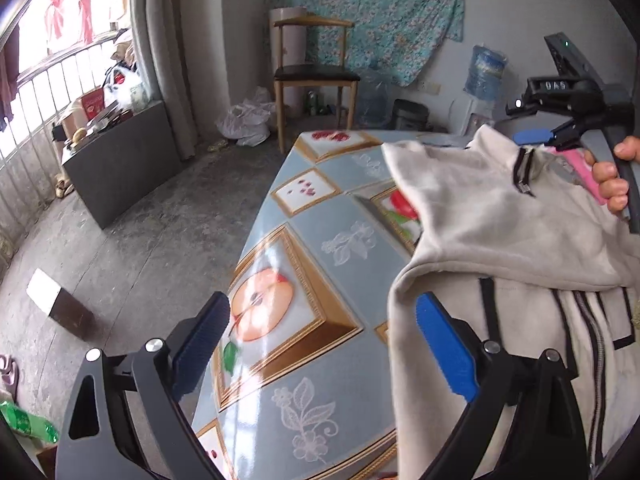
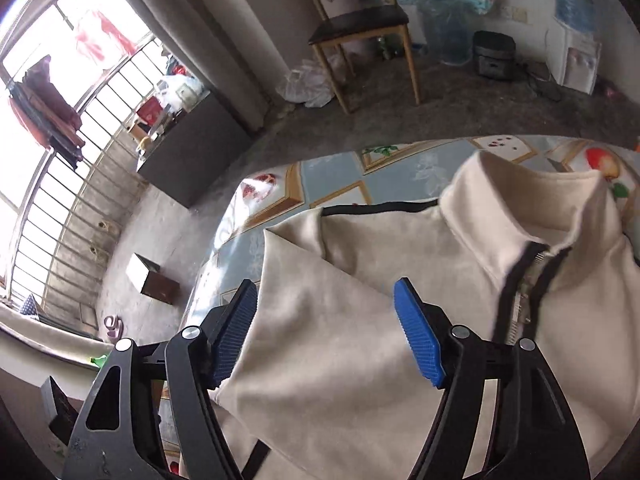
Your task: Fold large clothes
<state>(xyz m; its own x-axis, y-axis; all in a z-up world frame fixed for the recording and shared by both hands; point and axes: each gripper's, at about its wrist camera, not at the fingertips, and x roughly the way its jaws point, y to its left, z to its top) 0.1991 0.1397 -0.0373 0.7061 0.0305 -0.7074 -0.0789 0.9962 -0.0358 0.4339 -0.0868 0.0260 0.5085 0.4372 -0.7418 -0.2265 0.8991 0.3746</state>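
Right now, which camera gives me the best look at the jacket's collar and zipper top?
The right wrist view: the jacket collar stands in full view with the zipper top just below it. The left wrist view shows the collar only small, far off, beside the right gripper.

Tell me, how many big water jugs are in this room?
2. The blue jug sits raised at the back; the clear jug stands on the floor right of the wooden chair. Others may be hidden.
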